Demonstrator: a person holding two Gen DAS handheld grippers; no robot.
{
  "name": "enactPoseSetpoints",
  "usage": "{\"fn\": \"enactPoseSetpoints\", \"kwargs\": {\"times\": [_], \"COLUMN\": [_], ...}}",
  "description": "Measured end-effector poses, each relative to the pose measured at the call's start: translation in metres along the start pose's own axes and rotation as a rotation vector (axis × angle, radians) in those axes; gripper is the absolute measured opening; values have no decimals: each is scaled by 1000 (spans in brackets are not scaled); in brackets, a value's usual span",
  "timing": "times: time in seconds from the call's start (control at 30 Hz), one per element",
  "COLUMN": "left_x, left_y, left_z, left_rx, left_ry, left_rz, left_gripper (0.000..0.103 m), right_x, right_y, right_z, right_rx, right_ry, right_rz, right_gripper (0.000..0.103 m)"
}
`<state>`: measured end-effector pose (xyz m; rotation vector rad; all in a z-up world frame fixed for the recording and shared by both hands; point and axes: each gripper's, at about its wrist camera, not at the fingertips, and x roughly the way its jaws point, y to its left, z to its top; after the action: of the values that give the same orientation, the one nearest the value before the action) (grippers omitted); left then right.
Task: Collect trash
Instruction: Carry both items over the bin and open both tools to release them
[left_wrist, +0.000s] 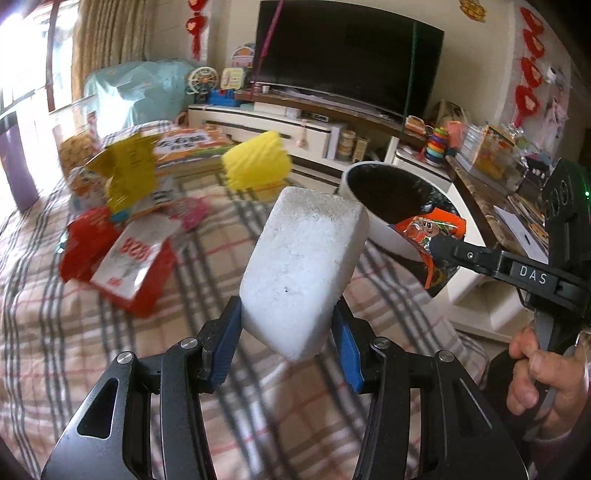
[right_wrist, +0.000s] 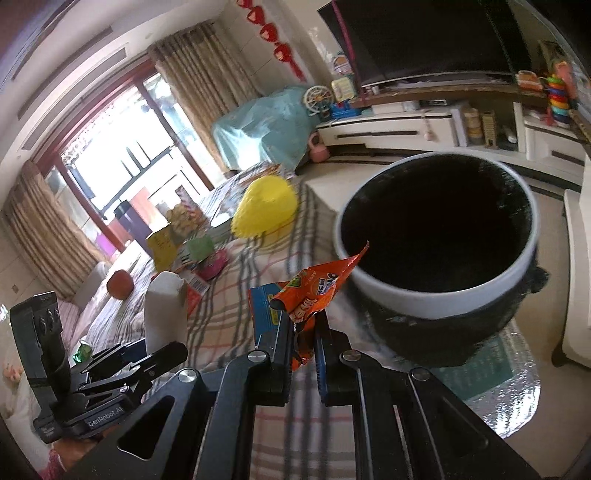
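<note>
My left gripper (left_wrist: 286, 328) is shut on a white foam block (left_wrist: 306, 266) and holds it above the checked tablecloth (left_wrist: 55, 350). The block (right_wrist: 166, 314) and the left gripper (right_wrist: 155, 354) also show at the left of the right wrist view. My right gripper (right_wrist: 302, 325) is shut on an orange snack wrapper (right_wrist: 317, 288) just in front of the white bin with a black liner (right_wrist: 436, 236). In the left wrist view the right gripper (left_wrist: 439, 247) holds the wrapper (left_wrist: 428, 229) at the bin's (left_wrist: 384, 206) rim.
On the cloth lie a red-and-white packet (left_wrist: 125, 266), a yellow paper (left_wrist: 129, 173), a yellow cup-like object (left_wrist: 255, 162), a pink scrap (left_wrist: 192, 214) and books (left_wrist: 192, 144). A TV (left_wrist: 347, 55) and cabinet (left_wrist: 280, 122) stand behind. Floor lies right of the bin.
</note>
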<state>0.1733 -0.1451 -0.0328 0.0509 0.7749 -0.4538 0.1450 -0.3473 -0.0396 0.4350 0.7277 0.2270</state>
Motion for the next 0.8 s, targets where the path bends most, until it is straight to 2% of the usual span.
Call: {"fn": "enactPoseSetpoints", "kwargs": {"times": [0.47, 0.8], "left_x": [29, 56], "left_y": [-47, -73], "left_z": [29, 56], "left_rx": [96, 149], "left_ry": [10, 29], "left_rz": [-41, -40], "left_gripper": [47, 47], "right_x": [-22, -25], "right_y": [-48, -75], "right_z": [23, 44], "right_rx": [49, 50], "right_ry": [-47, -47], "right_rz": [-54, -95], "right_gripper": [10, 10]}}
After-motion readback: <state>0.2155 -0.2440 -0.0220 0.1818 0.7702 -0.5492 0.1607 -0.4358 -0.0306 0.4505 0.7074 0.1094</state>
